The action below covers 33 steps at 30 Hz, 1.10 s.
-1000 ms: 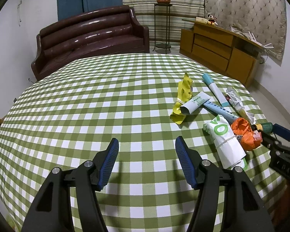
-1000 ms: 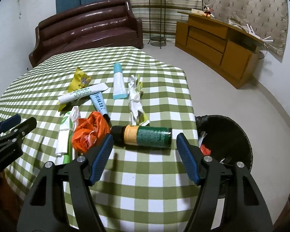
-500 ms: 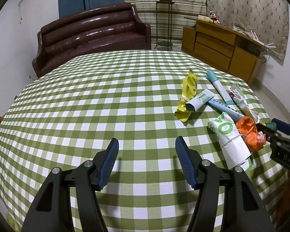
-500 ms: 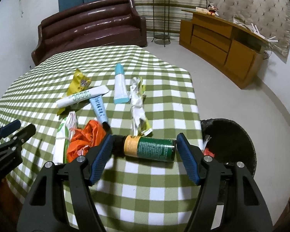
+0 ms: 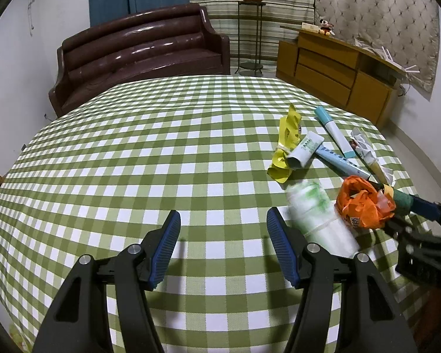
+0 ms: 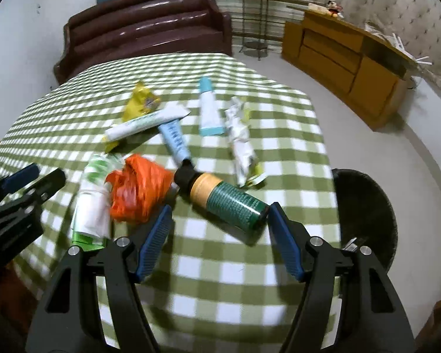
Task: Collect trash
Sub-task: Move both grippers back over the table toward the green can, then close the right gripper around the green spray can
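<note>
Closest to me, my right gripper (image 6: 217, 235) stands with its jaws apart and nothing clamped, the green bottle (image 6: 225, 198) lying on its side between them, its base just beside my right pad and its black cap pointing away toward the heap. My left gripper (image 5: 223, 244) is likewise spread and empty, hanging over bare checked tablecloth (image 5: 132, 161) well to the side of the rubbish. I judge the step in hand to be the pickup of that bottle, and doing it well means squaring my jaws across its round body, not along its length: it sits at a slant to me, so I should roll my wrist until the pads face its sides, lower until they flank the middle of the label, and only then squeeze, since a round can pinched off-centre will likely squirt out and roll toward the table edge. Just past it lie the orange plastic bag (image 6: 139, 189) and a white-and-green wrapper (image 6: 92, 197), close enough that I must keep my left finger from catching the bag. Farther on are the toothpaste tubes (image 6: 147, 122), the yellow packet (image 6: 141, 101) and a crumpled white wrapper (image 6: 241, 141). The black bin (image 6: 367, 206) waits on the floor beside the table's right edge, a short carry away.
</note>
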{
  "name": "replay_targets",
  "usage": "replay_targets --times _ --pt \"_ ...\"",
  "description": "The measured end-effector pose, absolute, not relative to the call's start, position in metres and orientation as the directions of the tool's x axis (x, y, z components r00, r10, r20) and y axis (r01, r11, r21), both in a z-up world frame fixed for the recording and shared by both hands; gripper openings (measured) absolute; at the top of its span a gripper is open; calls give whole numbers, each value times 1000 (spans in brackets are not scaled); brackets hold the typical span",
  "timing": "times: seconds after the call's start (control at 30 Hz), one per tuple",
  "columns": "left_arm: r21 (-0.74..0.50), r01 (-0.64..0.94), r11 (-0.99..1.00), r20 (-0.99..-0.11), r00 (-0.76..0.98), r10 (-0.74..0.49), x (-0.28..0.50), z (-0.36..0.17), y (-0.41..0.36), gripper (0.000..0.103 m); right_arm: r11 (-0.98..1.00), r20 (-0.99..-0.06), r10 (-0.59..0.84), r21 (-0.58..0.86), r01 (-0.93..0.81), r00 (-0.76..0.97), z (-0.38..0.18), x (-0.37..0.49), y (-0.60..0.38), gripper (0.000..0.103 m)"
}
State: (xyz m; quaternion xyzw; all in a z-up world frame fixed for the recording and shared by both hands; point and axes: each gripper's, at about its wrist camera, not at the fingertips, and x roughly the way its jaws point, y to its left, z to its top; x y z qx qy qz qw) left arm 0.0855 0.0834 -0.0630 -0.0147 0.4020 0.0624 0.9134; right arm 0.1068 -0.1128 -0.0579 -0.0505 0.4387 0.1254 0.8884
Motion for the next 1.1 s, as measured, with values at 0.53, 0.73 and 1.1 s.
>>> replay_targets --times 0.53,0.73,1.1 --pt "23 -130 991 -736 668 105 85 -63 85 62 967 -792 143 -17 -255 593 -59 115 -120 47" --pt "27 -130 991 -738 667 108 84 -64 86 62 964 -796 162 1 -267 584 -56 109 -123 38" --pt "39 -136 990 -742 660 120 84 -65 84 64 962 -777 158 -17 -272 609 -51 126 -122 52"
